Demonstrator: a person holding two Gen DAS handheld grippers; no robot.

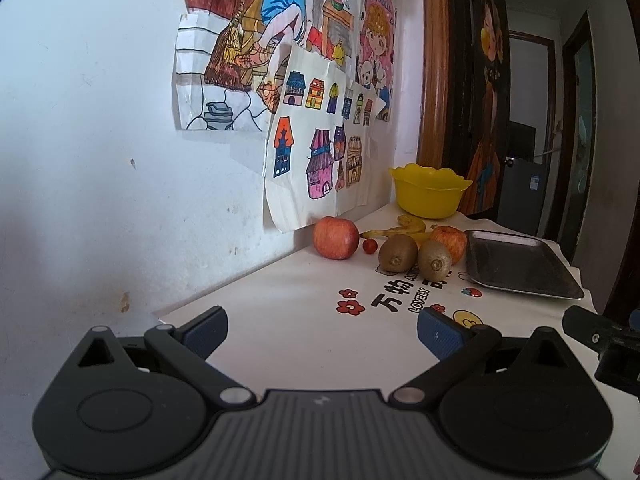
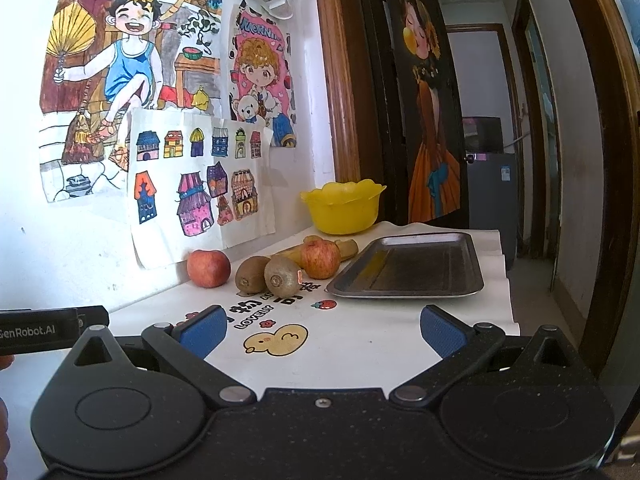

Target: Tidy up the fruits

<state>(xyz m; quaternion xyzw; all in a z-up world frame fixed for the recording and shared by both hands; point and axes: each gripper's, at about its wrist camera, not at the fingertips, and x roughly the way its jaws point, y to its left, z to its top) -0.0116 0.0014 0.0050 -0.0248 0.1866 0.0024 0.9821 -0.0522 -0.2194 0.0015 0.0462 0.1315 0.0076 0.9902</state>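
Both grippers [image 1: 322, 332] [image 2: 320, 330] agape before kiwis [image 2: 282, 275], tray [image 2: 412, 268].

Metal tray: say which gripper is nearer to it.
Right. The right gripper points at the table just left of the tray; the left gripper sits further left, with the tray off to its right.

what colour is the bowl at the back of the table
Yellow, with a scalloped rim. The bowl shows best in the right wrist view.
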